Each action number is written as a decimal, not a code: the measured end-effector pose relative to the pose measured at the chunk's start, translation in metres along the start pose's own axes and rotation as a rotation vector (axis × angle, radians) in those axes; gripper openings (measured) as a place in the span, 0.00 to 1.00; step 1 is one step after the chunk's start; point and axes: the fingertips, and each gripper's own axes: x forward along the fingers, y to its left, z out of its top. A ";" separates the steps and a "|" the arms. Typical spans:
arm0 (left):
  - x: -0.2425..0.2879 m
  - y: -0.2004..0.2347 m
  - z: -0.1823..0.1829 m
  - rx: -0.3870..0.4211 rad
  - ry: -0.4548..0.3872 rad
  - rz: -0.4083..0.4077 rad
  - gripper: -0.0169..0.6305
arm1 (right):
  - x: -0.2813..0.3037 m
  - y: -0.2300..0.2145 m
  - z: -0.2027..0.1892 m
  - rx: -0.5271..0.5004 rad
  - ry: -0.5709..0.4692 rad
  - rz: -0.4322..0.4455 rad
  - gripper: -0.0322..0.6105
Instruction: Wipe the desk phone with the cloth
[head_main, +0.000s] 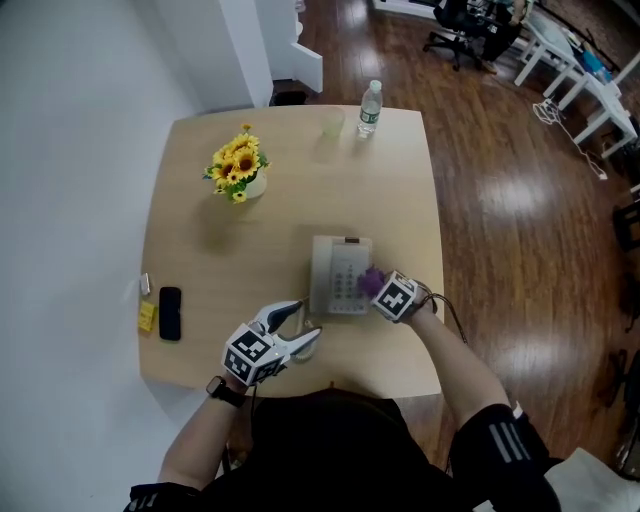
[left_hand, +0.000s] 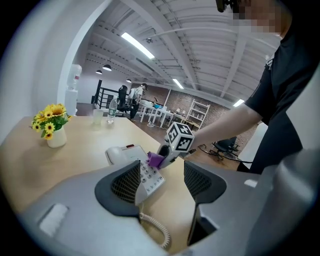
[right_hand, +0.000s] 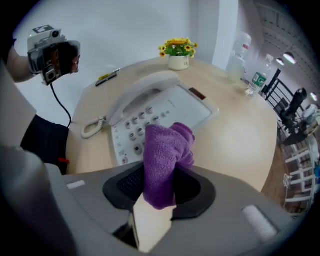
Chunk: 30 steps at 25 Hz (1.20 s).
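At the near edge of the tabletop (head_main: 210, 250), the phone (head_main: 341, 275) lies flat with its handset on the cradle, keypad side towards the person.

The right tongs (right_hand: 160, 185) are clamped on a purple cloth (right_hand: 165, 155); the free end of the wad rests on the keypad at the phone's right side. The left tongs (left_hand: 162, 182) stand wide apart and hold nothing. They hover just beside the phone's near left corner, over the coiled cord (left_hand: 155, 227).

Progress, in our judgement: wiping is under way at the keypad. No frame shows which surfaces are already clean, so we record none as done. The handset, the upper panel and the phone's edges remain to be covered, as far as we can assess.

Surroundings: a pot of sunflowers (head_main: 240, 170) stands well apart at the far left. A cup (head_main: 332, 123) and a water bottle (head_main: 370, 108) stand at the far edge. A black mobile (head_main: 170, 313) and a small yellow item (head_main: 147, 316) lie at the left edge.

None of these obstructs the phone. The cord near the left tongs is the one thing we judge liable to snag. The phone may also slide under pressure unless the left tongs steady it.
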 end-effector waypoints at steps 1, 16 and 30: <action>0.001 0.000 0.000 0.003 0.000 -0.001 0.44 | 0.002 0.009 -0.005 -0.003 0.002 0.009 0.28; -0.003 0.000 0.003 0.014 -0.012 -0.017 0.44 | -0.029 0.027 -0.002 0.003 -0.098 -0.011 0.29; -0.014 0.001 -0.010 -0.015 -0.005 0.003 0.44 | -0.025 -0.060 0.088 -0.036 -0.119 -0.142 0.29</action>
